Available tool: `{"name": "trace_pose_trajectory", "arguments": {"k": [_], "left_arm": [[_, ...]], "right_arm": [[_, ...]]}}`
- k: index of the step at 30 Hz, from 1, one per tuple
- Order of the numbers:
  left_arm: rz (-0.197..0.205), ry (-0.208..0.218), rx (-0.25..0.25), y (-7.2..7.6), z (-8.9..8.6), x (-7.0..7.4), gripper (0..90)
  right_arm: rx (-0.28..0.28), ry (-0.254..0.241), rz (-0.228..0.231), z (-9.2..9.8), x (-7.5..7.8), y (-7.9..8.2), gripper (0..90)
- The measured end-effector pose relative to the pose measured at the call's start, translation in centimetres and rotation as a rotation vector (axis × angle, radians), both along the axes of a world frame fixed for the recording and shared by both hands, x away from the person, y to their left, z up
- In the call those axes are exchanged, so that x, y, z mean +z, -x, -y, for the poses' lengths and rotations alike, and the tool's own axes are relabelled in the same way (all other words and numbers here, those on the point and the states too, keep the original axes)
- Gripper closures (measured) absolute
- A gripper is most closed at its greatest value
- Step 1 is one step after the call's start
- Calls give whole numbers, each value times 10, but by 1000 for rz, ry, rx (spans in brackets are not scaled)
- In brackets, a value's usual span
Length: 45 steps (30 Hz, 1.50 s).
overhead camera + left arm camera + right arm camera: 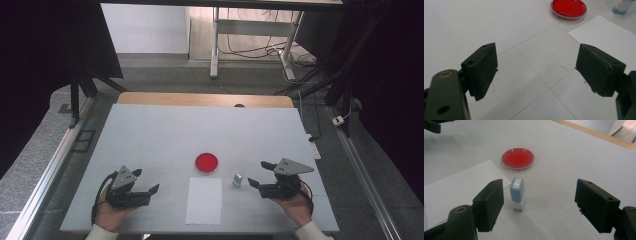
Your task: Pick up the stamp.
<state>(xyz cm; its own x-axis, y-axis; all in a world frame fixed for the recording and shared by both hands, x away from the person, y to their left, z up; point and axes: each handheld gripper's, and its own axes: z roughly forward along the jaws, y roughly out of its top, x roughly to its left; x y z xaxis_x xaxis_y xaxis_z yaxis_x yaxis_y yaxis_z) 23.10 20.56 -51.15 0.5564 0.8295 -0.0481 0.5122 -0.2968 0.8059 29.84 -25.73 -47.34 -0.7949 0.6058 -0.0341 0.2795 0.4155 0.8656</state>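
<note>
No text, label, brand, number or sign can be read anywhere. The small blue-and-white stamp (517, 194) standing just ahead of the right claw (541, 205) bears no legible marking, the red dish (517, 158) beyond it is plain, and the white paper sheet (204, 201) between the two claws is blank.

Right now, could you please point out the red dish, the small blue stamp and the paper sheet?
red dish (206, 162), high view, centre of lid.
small blue stamp (517, 191), right gripper view, blue body.
paper sheet (204, 202), high view, middle.
</note>
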Motion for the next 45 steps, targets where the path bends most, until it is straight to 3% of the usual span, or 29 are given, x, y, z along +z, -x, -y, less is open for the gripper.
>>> {"name": "trace_pose_trajectory", "arguments": {"k": [16, 25, 33, 45], "left_arm": [[-6, 0, -14, 0, 2, -1, 176], [1, -3, -15, 1, 3, -1, 176], [3, -10, -20, 1, 6, -2, 177], [0, -16, -20, 1, 5, -3, 177]], "right_arm": [[39, 67, -44, -30, 0, -4, 280], [38, 182, -70, -52, 5, -9, 307], [33, 167, -76, -53, -6, -10, 391], [23, 188, -87, -56, -17, -10, 582]]}}
